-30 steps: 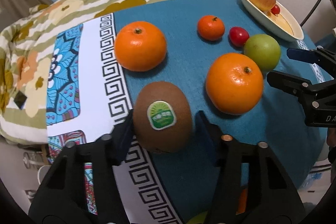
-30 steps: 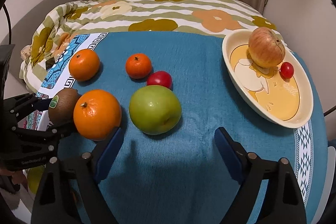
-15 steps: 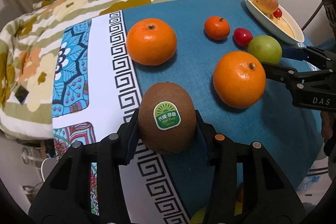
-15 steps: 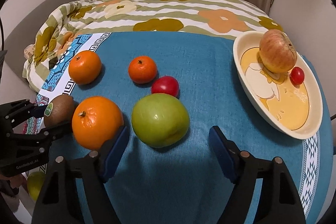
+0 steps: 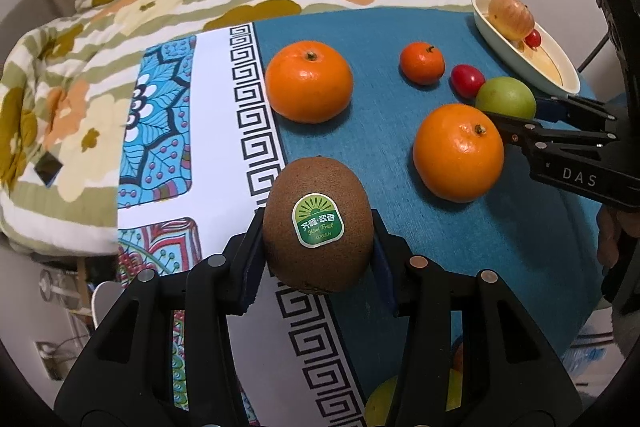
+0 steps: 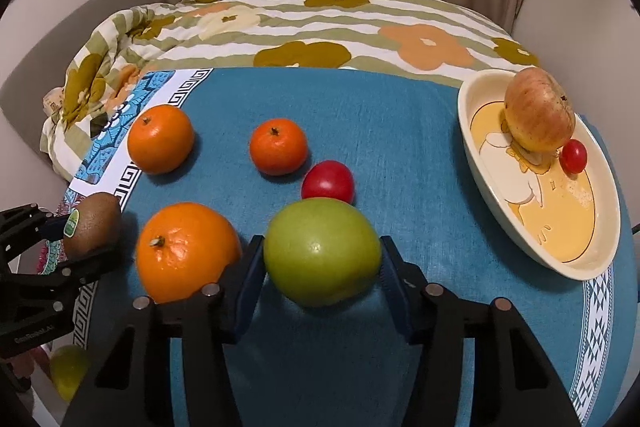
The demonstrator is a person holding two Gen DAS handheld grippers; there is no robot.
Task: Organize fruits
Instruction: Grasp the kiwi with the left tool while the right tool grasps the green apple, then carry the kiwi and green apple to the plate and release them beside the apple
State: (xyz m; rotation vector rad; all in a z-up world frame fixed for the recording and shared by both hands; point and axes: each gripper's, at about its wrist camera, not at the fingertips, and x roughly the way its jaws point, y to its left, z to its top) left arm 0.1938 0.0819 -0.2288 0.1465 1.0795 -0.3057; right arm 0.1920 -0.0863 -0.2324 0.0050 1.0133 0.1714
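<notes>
Left gripper: the left gripper [image 5: 318, 247] is closed on the kiwi [image 5: 318, 223], both pads against its sides, sticker toward the camera. The grip sits low on the fruit, probably so it cannot roll out.
Kiwi place: near left part of the desk [image 6: 400, 107], over the border of the blue cloth. I cannot tell if it is already lifted.
Right gripper: the right gripper [image 6: 322, 271] has just been closing around the green apple [image 6: 322, 251]; the pads now touch both its sides, so I judge it gripped.
Green apple place: near middle of the desk, touching the red tomato [image 6: 328, 181] behind it and just right of the big orange [image 6: 186, 251].
Bowl: the cream bowl [image 6: 480, 167] at the far right holds a red-yellow apple [image 6: 538, 115] and a small tomato [image 6: 574, 156], so it seems the collecting place.
Loose fruits: another orange [image 6: 160, 139] and a mandarin [image 6: 278, 146] wait farther away.
Reason for two grips: likely both fruits go together to the bowl.
</notes>
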